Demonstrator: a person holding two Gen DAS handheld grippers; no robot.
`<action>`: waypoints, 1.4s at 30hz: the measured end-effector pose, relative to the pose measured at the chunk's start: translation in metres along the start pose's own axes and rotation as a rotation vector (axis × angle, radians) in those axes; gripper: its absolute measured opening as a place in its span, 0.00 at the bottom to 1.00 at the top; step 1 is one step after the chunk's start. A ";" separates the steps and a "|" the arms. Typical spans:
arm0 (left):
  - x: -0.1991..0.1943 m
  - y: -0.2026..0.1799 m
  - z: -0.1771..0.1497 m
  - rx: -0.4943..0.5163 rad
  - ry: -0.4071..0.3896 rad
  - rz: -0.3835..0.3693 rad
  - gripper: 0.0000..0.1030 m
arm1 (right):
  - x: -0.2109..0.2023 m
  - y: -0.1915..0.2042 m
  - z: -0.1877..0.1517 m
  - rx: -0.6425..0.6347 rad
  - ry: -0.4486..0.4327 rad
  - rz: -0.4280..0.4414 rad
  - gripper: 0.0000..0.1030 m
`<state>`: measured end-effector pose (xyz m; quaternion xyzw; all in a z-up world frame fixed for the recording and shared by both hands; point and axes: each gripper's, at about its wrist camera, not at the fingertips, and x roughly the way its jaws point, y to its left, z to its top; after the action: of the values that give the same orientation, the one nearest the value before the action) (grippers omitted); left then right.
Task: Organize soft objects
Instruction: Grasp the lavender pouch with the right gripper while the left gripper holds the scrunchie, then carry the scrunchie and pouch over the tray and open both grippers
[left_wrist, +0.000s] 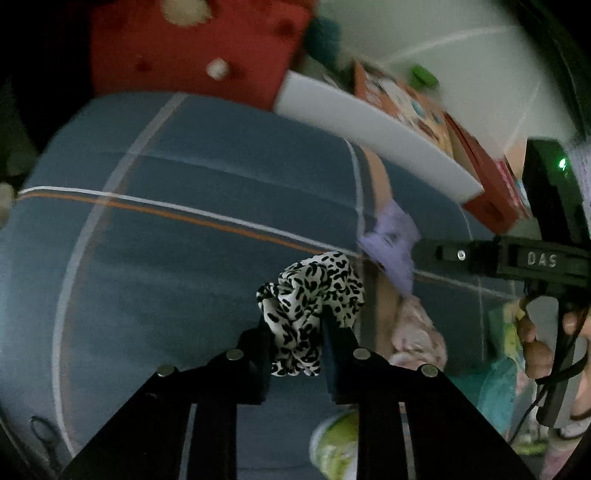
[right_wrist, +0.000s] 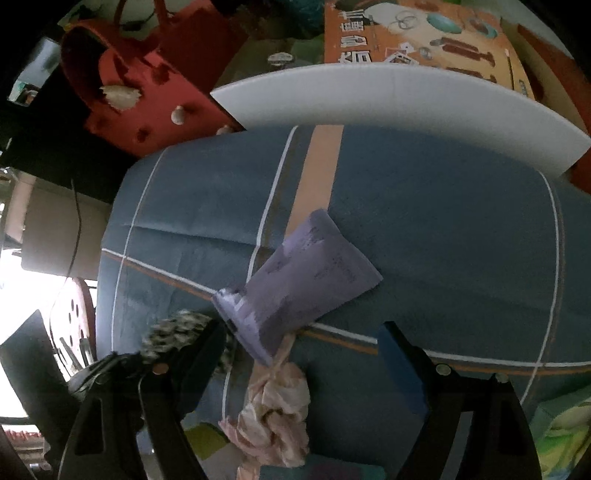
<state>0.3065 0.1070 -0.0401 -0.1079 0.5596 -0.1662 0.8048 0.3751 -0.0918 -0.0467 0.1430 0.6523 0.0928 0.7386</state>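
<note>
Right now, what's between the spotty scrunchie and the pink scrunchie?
Only bare blue cloth separates the spotty scrunchie from the pink scrunchie, seen in the left wrist view.

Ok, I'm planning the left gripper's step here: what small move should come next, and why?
Probably a short lift. The left gripper has its fingers pressed on the spotted scrunchie, which bunches between them on the blue cloth, so it looks gripped. The right gripper stands open over the purple pouch and pink scrunchie, so raising it straight up seems least likely to get in its way.
</note>
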 end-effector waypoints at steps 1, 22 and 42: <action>-0.001 0.007 0.002 -0.019 -0.013 0.008 0.23 | 0.002 0.001 0.001 -0.001 0.004 -0.004 0.84; -0.008 0.024 -0.006 -0.062 -0.042 0.003 0.23 | 0.021 -0.010 0.013 0.052 0.008 0.077 0.44; -0.083 -0.019 -0.022 -0.109 -0.156 0.004 0.23 | -0.110 -0.033 -0.060 0.019 -0.141 0.079 0.43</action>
<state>0.2570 0.1215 0.0307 -0.1630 0.5036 -0.1248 0.8392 0.2993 -0.1532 0.0393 0.1818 0.5934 0.1053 0.7770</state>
